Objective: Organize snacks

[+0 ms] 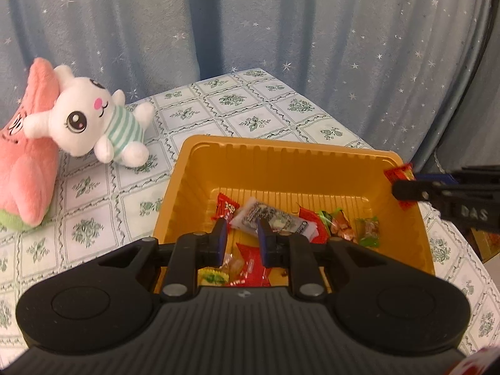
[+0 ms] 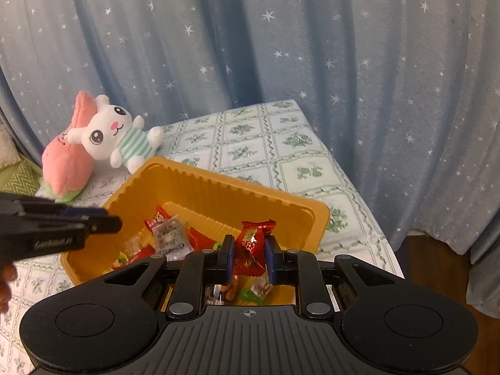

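Note:
An orange plastic tray [image 1: 281,156] [image 2: 218,178] stands on the patterned tablecloth and holds several wrapped snacks. Among them are a red packet [image 1: 225,207], a white and black packet [image 1: 265,218] and a green candy [image 1: 368,231]. My left gripper [image 1: 243,234] hovers over the tray's near side, shut, with nothing caught between its blue pads. In the right wrist view the left gripper [image 2: 115,223] comes in from the left above the tray's rim. My right gripper [image 2: 250,250] [image 1: 398,187] is shut on a red wrapped candy [image 2: 253,240] [image 1: 403,173] above the tray's right corner.
A white plush rabbit [image 1: 90,118] [image 2: 115,137] leans on a pink plush [image 1: 25,156] at the table's back left. A blue starred curtain [image 1: 281,31] hangs behind. The table drops off at the right to a wooden floor [image 2: 437,265]. A person's hand [image 2: 6,281] shows at the left edge.

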A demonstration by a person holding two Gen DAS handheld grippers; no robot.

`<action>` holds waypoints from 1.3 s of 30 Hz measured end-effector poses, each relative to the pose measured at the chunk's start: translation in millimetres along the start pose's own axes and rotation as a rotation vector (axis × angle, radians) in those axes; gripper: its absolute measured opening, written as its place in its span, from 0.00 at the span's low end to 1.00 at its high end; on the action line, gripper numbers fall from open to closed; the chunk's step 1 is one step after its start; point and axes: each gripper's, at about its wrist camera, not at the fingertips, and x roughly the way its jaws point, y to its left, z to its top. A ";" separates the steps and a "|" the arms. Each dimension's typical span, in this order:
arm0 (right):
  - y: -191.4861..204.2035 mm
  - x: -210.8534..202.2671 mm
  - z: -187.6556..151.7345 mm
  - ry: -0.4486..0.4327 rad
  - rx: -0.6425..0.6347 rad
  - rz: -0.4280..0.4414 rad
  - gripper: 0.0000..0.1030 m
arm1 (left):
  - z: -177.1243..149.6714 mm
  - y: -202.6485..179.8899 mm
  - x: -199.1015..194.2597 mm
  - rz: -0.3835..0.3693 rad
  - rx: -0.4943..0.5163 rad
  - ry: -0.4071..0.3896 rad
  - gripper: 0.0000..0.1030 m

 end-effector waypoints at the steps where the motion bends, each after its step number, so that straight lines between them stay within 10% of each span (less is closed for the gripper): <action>1: -0.4 0.6 0.7 -0.017 0.003 0.001 0.20 | -1.6 -0.3 -2.7 0.004 -0.008 -0.002 0.19; 9: -3.5 -1.7 2.3 -0.044 0.011 0.062 0.23 | -14.9 -7.7 -32.6 0.047 -0.064 -0.021 0.34; 16: 1.3 -37.8 -19.5 -0.027 0.000 0.127 0.72 | -40.5 -21.4 -76.3 0.106 -0.122 -0.022 0.45; 39: 94.9 -175.7 -132.1 0.121 -0.059 0.190 0.80 | -175.5 -57.4 -237.4 0.109 -0.243 0.010 0.54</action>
